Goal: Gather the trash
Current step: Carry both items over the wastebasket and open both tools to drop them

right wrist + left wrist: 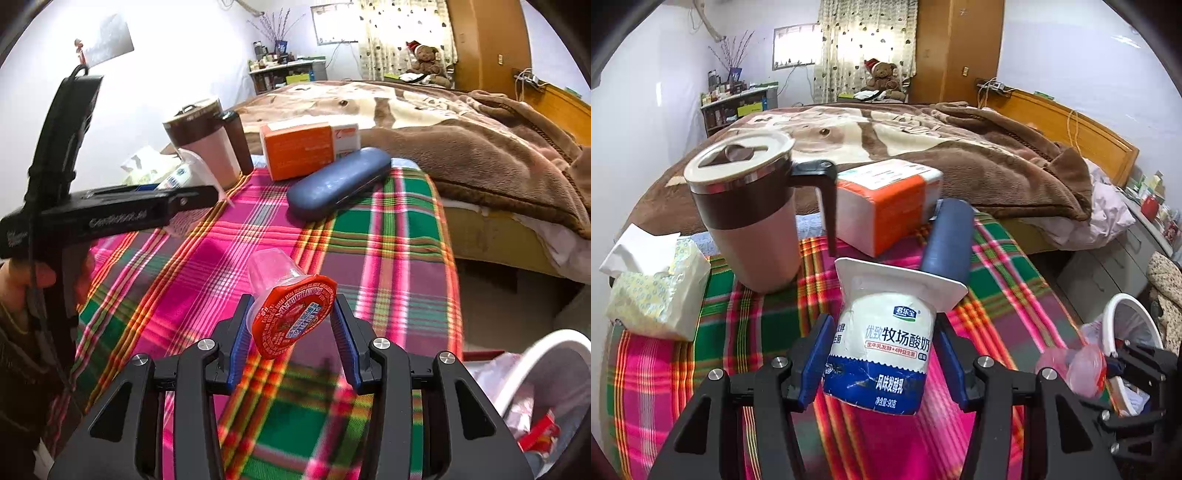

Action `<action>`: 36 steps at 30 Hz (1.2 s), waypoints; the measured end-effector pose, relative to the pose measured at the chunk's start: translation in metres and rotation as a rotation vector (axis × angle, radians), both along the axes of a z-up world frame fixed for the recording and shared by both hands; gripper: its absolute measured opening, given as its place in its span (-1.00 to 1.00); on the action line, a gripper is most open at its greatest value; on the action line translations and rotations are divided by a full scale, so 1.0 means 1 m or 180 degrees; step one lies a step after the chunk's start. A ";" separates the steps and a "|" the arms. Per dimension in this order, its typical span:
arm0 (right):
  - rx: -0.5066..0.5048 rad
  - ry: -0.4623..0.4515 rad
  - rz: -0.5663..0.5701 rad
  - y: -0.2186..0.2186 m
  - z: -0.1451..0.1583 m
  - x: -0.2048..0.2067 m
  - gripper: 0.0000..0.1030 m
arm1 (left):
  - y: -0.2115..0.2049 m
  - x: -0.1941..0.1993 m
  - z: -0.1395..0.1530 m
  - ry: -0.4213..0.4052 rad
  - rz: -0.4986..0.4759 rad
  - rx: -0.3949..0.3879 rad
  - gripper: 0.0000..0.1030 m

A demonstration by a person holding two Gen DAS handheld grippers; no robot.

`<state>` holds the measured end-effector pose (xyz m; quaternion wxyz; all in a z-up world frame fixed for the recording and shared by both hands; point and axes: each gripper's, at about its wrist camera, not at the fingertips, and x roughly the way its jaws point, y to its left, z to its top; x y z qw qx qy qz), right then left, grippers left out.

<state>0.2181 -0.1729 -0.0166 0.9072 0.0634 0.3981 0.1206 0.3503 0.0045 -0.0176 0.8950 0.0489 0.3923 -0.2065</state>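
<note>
My left gripper (882,354) is shut on a white and blue yogurt cup (881,343), held upside down above the plaid tablecloth (746,332). My right gripper (290,332) is shut on a clear jelly cup with a red foil lid (291,314), held above the cloth near the table's right edge. The right gripper and jelly cup also show in the left wrist view (1075,365), beside the white trash bin (1126,306). The left gripper and yogurt cup show at the left of the right wrist view (177,181).
On the table stand a lidded mug (753,218), an orange and white tissue pack (886,203), a blue glasses case (338,182) and a tissue pack (653,288). The trash bin (546,387) holds wrappers at lower right. A bed with a brown blanket (960,147) lies behind.
</note>
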 end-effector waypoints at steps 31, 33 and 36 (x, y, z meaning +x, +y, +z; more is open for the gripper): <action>-0.0037 -0.0452 -0.0912 -0.114 0.042 -0.127 -0.15 | -0.100 -0.193 0.059 -0.0364 -0.0554 -0.0243 0.07; -0.0058 -0.0456 -0.0993 -0.124 0.041 -0.132 -0.15 | -0.112 -0.201 0.057 -0.0346 -0.0625 -0.0256 0.06; -0.0126 -0.0443 -0.1128 -0.138 0.039 -0.137 -0.15 | -0.131 -0.210 0.052 -0.0292 -0.0726 -0.0266 0.07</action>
